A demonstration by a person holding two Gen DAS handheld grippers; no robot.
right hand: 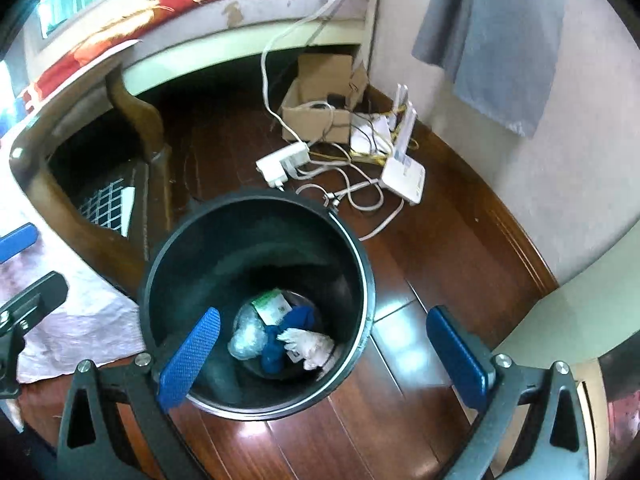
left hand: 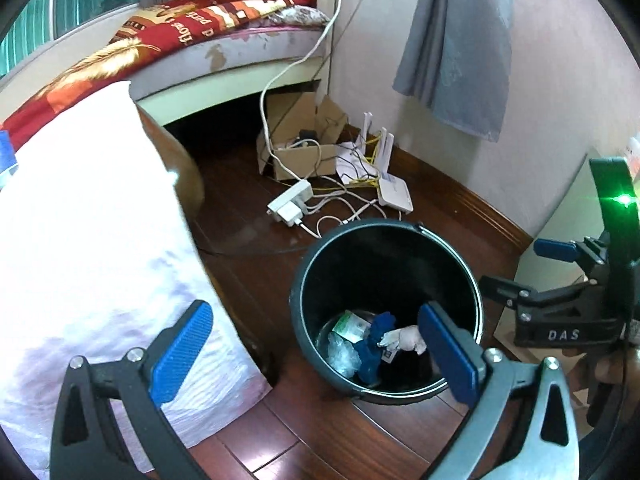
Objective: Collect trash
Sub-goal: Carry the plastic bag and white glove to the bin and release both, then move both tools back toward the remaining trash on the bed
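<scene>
Left to right, as seen from beside the person. The left gripper point(left hand: 320, 360) hangs with its blue pads point(left hand: 180, 354) spread wide and nothing between them; a table draped in a white cloth point(left hand: 88, 240) lies to its left, under its left finger. Directly ahead of and below it stands the black bin point(left hand: 298, 292) on the dark wooden floor point(left hand: 320, 432). At the bin's bottom lies the collected trash: a green-and-white packet point(right hand: 272, 306), crumpled clear plastic point(right hand: 248, 338), a blue rag point(right hand: 298, 320) and a pale wad point(right hand: 312, 346). The right gripper point(right hand: 324, 354) is likewise spread wide and empty; its left pad hangs over the bin's mouth, its right pad over bare floor to the bin's right. Beyond both grippers, past the bin, a power strip point(right hand: 282, 162), a white router point(right hand: 404, 178), tangled cables and a cardboard box point(right hand: 316, 120) sit by the wall, under a bed.
</scene>
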